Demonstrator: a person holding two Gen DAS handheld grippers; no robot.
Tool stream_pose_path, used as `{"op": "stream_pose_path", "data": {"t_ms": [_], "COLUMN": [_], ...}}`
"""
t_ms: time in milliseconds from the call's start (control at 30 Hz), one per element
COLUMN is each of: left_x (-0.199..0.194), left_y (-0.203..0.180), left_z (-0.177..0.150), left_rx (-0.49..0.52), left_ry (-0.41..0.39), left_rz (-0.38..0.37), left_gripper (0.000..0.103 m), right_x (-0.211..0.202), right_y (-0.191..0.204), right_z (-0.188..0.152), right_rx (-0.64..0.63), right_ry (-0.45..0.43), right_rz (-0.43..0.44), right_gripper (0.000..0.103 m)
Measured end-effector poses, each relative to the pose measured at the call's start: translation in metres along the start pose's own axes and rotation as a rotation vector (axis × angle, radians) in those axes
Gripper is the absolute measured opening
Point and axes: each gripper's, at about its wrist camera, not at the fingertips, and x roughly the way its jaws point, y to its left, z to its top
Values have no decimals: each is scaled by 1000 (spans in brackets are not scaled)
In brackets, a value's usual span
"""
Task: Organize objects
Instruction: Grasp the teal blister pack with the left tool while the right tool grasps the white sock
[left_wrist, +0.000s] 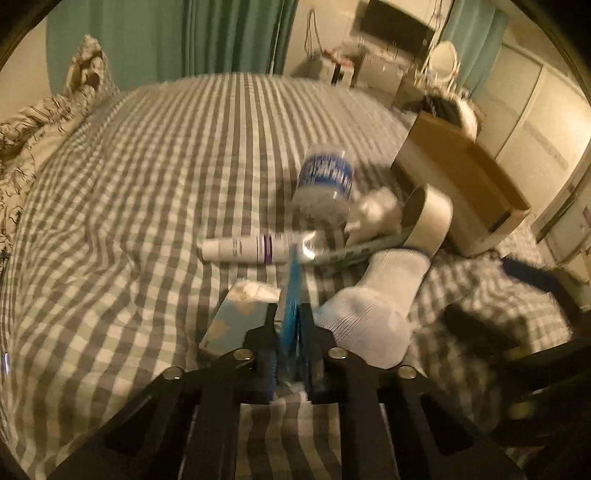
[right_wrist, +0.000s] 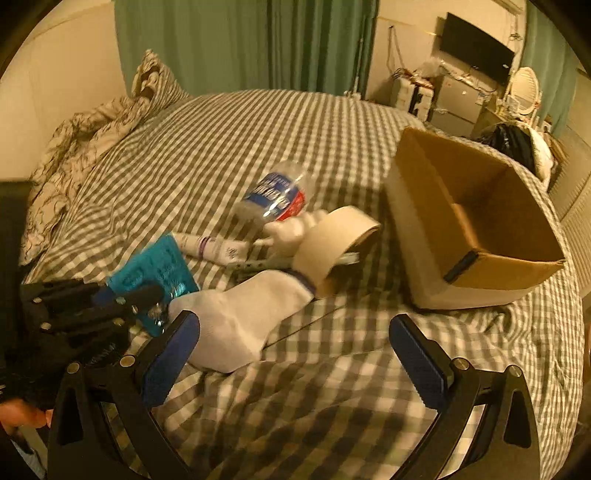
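My left gripper (left_wrist: 289, 317) is shut on a flat teal packet (left_wrist: 290, 314), seen edge-on; it also shows in the right wrist view (right_wrist: 155, 273), held above the bed. My right gripper (right_wrist: 295, 343) is open and empty, low over the checked bedspread (right_wrist: 295, 122). A white sock (right_wrist: 236, 314) lies just ahead of its left finger. Beyond lie a tape roll (right_wrist: 332, 243), a plastic water bottle (right_wrist: 273, 195), a white tube (right_wrist: 210, 247), a small white bottle (right_wrist: 291, 230) and a thin green item (right_wrist: 258, 264). An open, empty cardboard box (right_wrist: 472, 221) stands at the right.
A light blue tissue pack (left_wrist: 236, 317) lies under my left gripper. Rumpled pillows and duvet (right_wrist: 85, 147) are at the far left. Green curtains (right_wrist: 243, 44), a wall television (right_wrist: 476, 48) and a cluttered dresser (right_wrist: 443, 92) stand beyond the bed.
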Motion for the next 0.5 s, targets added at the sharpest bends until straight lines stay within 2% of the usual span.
{"op": "stream_pose_path", "data": {"t_ms": [33, 133, 200, 267, 400, 500], "left_x": [-7, -30, -37, -38, -32, -31], "left_y": [1, 6, 15, 23, 34, 35], "left_z": [1, 9, 14, 16, 12, 10], "left_rx": [-3, 22, 11, 2, -29, -40], "left_ry": [-19, -99, -120, -119, -93, -78], "left_rz": [1, 74, 98, 118, 102, 101], "left_gripper": [7, 7, 7, 7, 7, 7], "right_x": [4, 17, 32, 48, 79, 84], "right_y": [4, 15, 25, 36, 62, 65], "right_z": [-1, 0, 2, 2, -2, -4], "right_rx": [-8, -14, -13, -25, -96, -103], "right_ry": [15, 59, 103, 138, 209, 206], "right_rz": [7, 38, 64, 95, 60, 53], "right_gripper": [103, 103, 103, 102, 92, 86]}}
